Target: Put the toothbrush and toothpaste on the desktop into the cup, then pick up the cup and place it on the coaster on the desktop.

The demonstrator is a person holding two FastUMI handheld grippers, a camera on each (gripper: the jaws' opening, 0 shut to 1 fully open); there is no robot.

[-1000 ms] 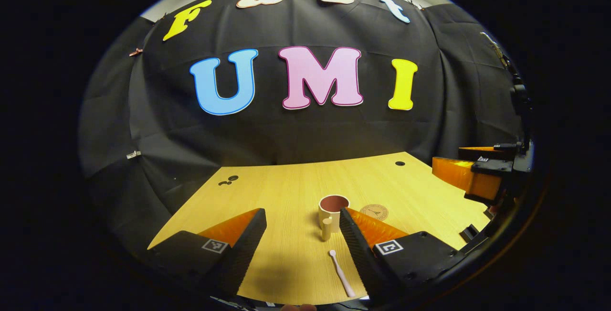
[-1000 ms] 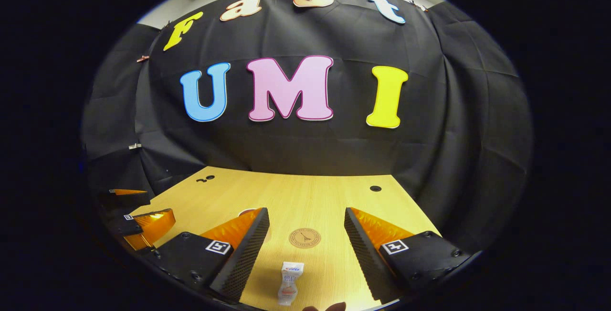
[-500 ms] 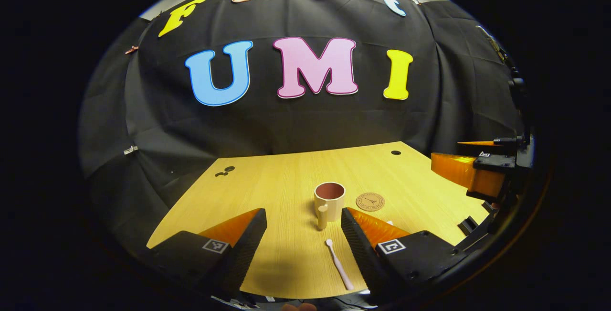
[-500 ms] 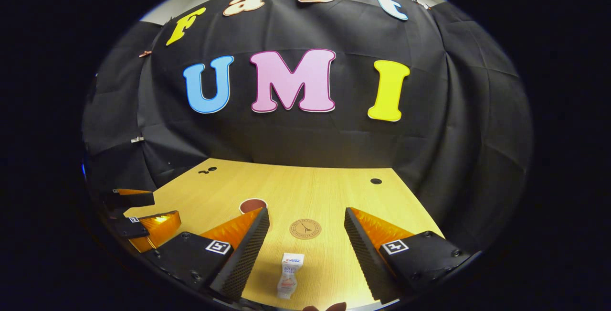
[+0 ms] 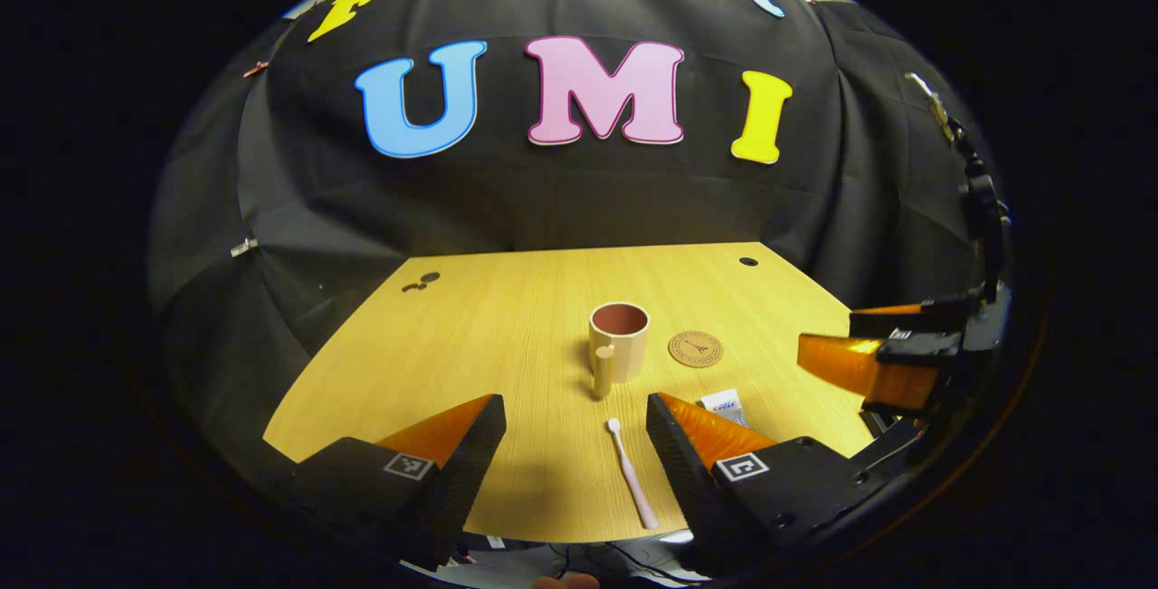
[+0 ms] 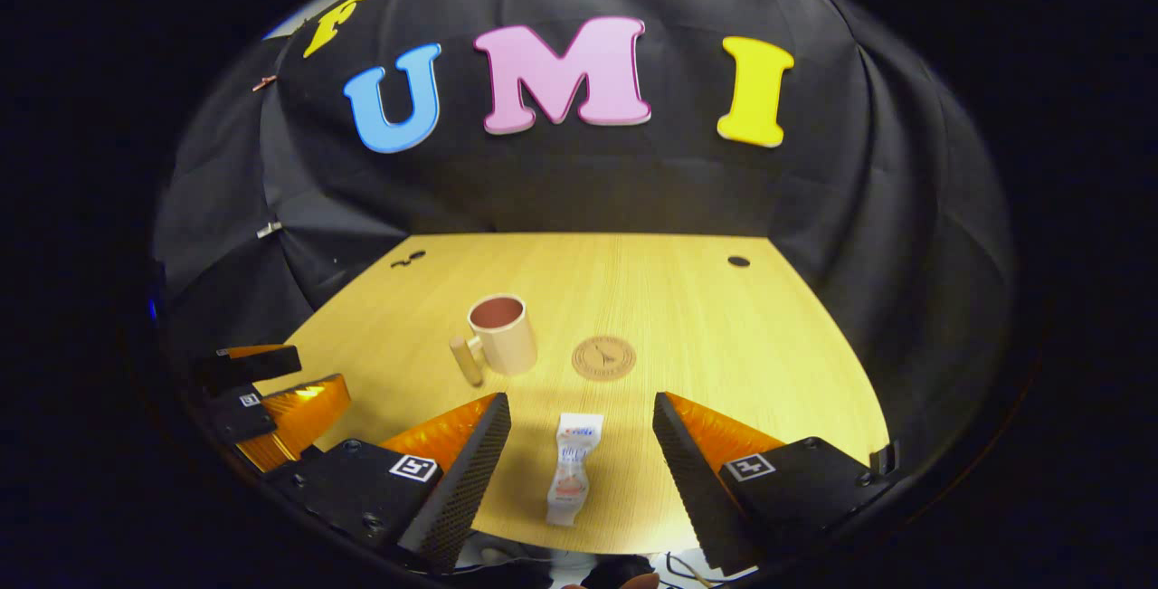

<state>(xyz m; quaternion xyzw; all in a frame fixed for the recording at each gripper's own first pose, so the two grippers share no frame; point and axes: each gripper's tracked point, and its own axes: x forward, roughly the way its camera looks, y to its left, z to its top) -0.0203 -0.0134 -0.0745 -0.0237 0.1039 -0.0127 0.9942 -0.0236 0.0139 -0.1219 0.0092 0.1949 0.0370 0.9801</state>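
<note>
A cream cup (image 5: 620,339) with a dark red inside and a wooden handle stands mid-desk, also seen as the cup (image 6: 502,334) in the right gripper view. The round brown coaster (image 5: 696,348) lies just right of it, the coaster (image 6: 603,357) likewise. A pale pink toothbrush (image 5: 631,473) lies flat between my left gripper's (image 5: 576,422) open fingers. The white toothpaste tube (image 6: 572,470) lies between my right gripper's (image 6: 581,422) open fingers; the tube's end (image 5: 723,404) peeks past a left finger. Both grippers hover above the desk's near edge, holding nothing.
The wooden desk (image 5: 507,327) has a cable hole (image 5: 748,261) at the far right and small dark marks (image 5: 421,281) at the far left. Black cloth walls close the back and sides. The right gripper (image 5: 882,363) shows at the left view's right edge.
Both views have risen and tilted down. The cup, coaster, toothbrush and toothpaste now sit farther up in the frames, and the desk's near edge shows. Both grippers stayed open.
</note>
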